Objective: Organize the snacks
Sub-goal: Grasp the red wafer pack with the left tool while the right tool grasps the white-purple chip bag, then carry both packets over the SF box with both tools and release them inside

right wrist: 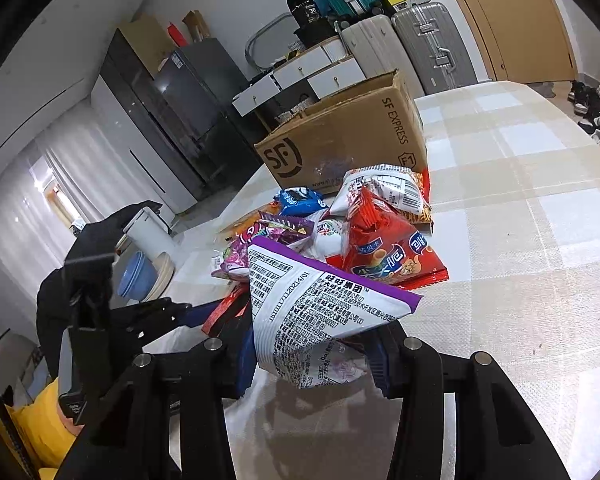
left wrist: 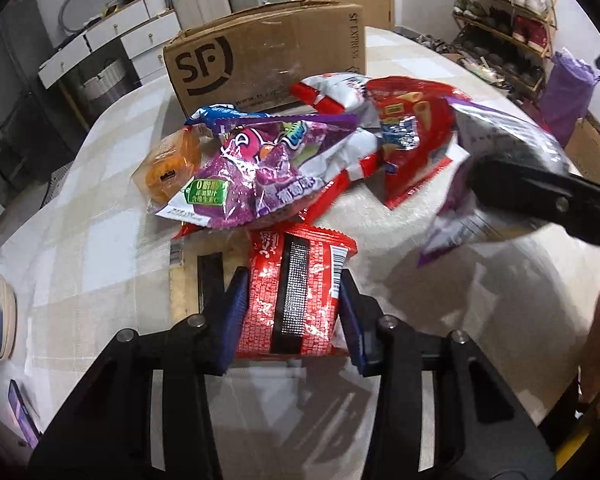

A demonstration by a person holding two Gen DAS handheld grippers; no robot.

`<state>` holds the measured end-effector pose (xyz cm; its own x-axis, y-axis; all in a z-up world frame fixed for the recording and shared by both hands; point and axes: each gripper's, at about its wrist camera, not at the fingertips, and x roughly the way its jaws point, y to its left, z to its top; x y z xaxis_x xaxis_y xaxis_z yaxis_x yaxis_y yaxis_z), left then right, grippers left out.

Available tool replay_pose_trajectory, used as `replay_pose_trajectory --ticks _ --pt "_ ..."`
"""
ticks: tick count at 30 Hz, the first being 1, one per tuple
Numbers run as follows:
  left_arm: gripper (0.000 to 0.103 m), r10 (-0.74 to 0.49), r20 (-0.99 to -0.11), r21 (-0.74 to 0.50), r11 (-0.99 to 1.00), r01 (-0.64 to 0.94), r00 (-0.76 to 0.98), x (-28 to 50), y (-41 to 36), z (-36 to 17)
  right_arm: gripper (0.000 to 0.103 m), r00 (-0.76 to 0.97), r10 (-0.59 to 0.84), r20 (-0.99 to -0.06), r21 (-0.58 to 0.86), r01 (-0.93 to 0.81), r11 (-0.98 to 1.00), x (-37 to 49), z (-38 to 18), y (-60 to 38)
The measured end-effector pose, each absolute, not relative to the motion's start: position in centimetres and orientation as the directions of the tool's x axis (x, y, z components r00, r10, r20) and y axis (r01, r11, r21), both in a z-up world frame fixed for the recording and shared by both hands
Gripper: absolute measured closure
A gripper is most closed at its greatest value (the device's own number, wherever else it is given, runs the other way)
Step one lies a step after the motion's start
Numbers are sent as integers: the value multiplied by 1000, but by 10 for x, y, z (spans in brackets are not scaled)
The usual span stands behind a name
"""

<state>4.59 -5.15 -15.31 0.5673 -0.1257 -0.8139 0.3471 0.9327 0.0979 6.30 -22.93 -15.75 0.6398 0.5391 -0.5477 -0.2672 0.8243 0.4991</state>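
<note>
A pile of snack packets lies on the checked tablecloth in front of an open SF cardboard box [left wrist: 266, 58], also in the right wrist view [right wrist: 344, 148]. My left gripper [left wrist: 294, 312] is shut on a red packet with a black stripe [left wrist: 296, 296] at the pile's near edge. My right gripper [right wrist: 312, 356] is shut on a white and purple packet [right wrist: 312, 312] held just above the table; it shows at the right of the left wrist view [left wrist: 496, 148]. The pile holds a purple grape candy bag [left wrist: 260, 168], a red cone-snack bag [left wrist: 412, 136] and an orange packet [left wrist: 172, 164].
A blue bowl on a plate [right wrist: 140, 276] and a white jug [right wrist: 150, 232] stand at the table's left edge. A phone [left wrist: 22, 416] lies at the near left. Suitcases, drawers and a shoe rack [left wrist: 500, 20] stand beyond the table.
</note>
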Motion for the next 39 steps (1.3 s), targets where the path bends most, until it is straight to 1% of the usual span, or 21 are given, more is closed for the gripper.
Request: replay_pose_trajectory --ticks 3,5,12,17,22,25,30,35,39 --pt "63 -156 -803 68 935 348 575 35 -41 -143 57 649 535 -541 492 -272 827 59 -150 -229" --pt "63 -191 -791 26 939 343 581 25 -30 -132 57 657 532 -534 488 -274 828 55 -143 -230" --pt "63 -245 -701 -33 950 312 670 7 3 -78 57 681 522 -513 452 -303 839 52 -108 -225" --pt "63 -279 -636 -70 949 307 719 12 20 -42 57 677 545 -494 440 -346 829 59 -76 -214" --pt "63 -303 -602 -110 948 299 739 21 34 -13 57 675 553 -488 442 -355 823 81 -53 -208" --pt "63 -319 -589 -129 944 303 742 43 38 -2 57 670 564 -483 457 -357 815 97 -43 -205" --pt "63 -319 -577 -139 946 294 752 92 44 18 57 672 566 -477 436 -378 817 130 -18 -202" --pt "63 -336 -591 -187 942 280 733 161 44 36 57 656 564 -501 440 -368 819 177 1 -202" --pt "63 -351 -608 -187 935 300 712 219 27 47 57 645 552 -528 437 -350 828 215 0 -203"
